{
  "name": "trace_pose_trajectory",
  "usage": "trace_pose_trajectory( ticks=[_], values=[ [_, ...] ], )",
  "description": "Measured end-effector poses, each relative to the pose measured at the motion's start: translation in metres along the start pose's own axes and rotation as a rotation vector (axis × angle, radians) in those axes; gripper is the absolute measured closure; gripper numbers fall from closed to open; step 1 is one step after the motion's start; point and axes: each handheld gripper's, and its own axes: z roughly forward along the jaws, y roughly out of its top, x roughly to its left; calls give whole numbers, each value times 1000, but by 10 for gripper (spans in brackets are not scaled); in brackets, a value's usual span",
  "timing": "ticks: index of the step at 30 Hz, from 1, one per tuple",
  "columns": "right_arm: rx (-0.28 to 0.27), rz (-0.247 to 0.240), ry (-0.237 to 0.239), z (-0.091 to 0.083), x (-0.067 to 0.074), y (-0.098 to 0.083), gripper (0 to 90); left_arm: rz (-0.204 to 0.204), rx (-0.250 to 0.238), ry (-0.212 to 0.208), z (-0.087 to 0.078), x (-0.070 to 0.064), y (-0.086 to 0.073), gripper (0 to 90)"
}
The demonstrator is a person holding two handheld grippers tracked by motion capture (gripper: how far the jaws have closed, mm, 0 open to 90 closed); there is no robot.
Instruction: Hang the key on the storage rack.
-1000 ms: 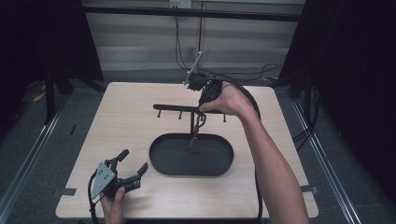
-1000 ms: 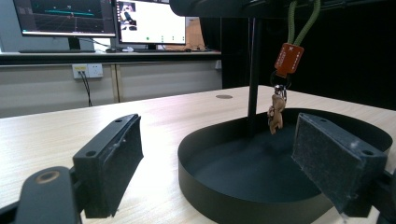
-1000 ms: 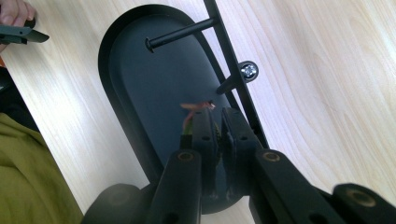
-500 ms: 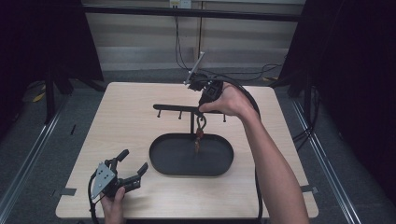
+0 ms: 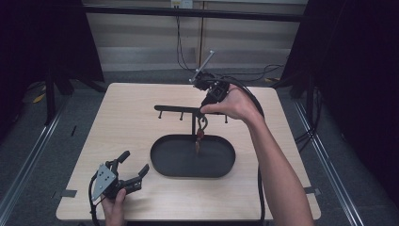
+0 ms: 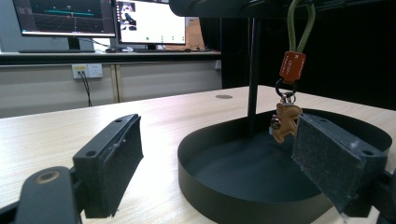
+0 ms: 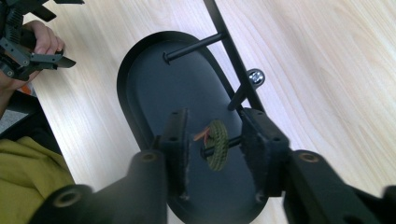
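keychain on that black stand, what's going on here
A person has just hung the keychain on a peg of the black stand. The right hand-held gripper has just been opening, its jaws now clear on either side of the green loop. The left hand-held gripper rests open near the table's front edge.

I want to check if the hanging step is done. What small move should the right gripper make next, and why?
Probably draw the right gripper straight back off the peg. Its jaws have just been opening, and the pads no longer press the green loop, which sits on the peg between them. The keychain hangs freely above the black tray.
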Motion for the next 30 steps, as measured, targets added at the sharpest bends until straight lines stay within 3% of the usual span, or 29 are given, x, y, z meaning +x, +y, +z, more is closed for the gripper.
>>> trace_pose_trajectory(
  ticks=[12, 18, 22, 30],
  values=[
    [-76, 50, 10, -8, 6, -25, 418, -1, 1, -1, 0, 0, 0, 157],
    [-106, 70, 22, -5, 8, -40, 340, -3, 0, -1, 0, 0, 0, 157],
    [-122, 83, 4, -2, 10, -51, 283, -5, -1, -1, 0, 0, 0, 157],
    [-203, 106, -12, 6, 16, -72, 253, -6, -2, 0, 0, 0, 0, 157]
  ],
)
